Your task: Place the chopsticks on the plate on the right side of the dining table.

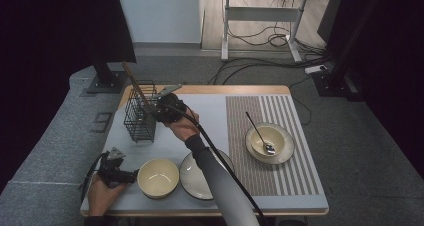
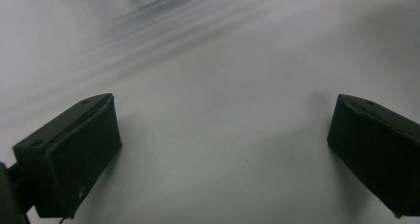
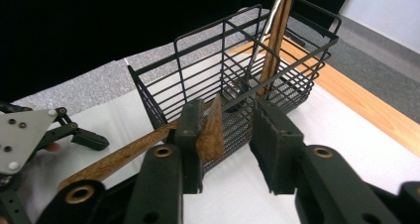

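My right gripper (image 3: 229, 115) hovers beside a black wire basket (image 3: 237, 70), at the table's back left in the high view (image 1: 140, 117). A brown wooden utensil (image 3: 209, 131) lies between its jaws; its flat end leans on the left pad and a gap separates it from the right pad. The handle runs back toward the lower left. Inside the basket stand a second wooden utensil (image 3: 276, 35) and a metal one (image 3: 262, 35). My left gripper (image 2: 223, 149) rests low on the white mat (image 2: 223, 60), jaws wide apart with nothing between them; in the high view it sits at the front left (image 1: 120, 175).
A cream bowl (image 1: 158, 177) and a dark plate (image 1: 197, 178) sit near the front edge, just right of my left gripper. On the striped placemat (image 1: 250, 176) stands another bowl (image 1: 270, 142) with a metal spoon (image 1: 260, 134) in it. A desk and cables lie beyond the table.
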The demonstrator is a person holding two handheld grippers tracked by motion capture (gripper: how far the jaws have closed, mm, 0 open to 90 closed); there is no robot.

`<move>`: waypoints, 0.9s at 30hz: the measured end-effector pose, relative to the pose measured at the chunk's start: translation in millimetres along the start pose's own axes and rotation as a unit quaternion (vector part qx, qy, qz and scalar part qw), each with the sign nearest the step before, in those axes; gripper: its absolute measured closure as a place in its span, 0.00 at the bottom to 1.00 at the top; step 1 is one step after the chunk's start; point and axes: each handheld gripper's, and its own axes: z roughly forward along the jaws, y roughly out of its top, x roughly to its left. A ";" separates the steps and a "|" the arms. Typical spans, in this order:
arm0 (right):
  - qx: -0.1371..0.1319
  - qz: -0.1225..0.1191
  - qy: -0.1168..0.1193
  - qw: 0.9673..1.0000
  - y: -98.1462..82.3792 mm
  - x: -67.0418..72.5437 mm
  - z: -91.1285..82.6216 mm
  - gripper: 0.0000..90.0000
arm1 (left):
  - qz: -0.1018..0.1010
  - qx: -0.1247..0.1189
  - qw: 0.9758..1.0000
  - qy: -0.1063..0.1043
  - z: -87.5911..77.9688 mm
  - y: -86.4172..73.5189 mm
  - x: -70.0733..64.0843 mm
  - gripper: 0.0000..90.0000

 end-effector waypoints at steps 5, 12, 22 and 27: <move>-0.005 -0.009 0.001 1.000 -0.1 -0.1 2.4 0.84 | 0.000 0.000 1.000 0.000 0.0 0.0 0.0 0.00; -0.008 -0.034 -0.010 0.999 0.9 2.6 -0.1 0.92 | 0.000 0.000 1.000 0.000 0.0 0.0 -0.1 0.00; -0.013 -0.039 -0.001 0.999 4.5 2.0 -14.3 0.92 | 0.000 0.000 1.000 0.001 0.0 0.0 0.0 0.00; -0.016 -0.043 0.007 0.999 6.5 0.4 -24.4 0.92 | 0.000 -0.001 1.000 0.001 0.1 -0.1 -0.1 0.00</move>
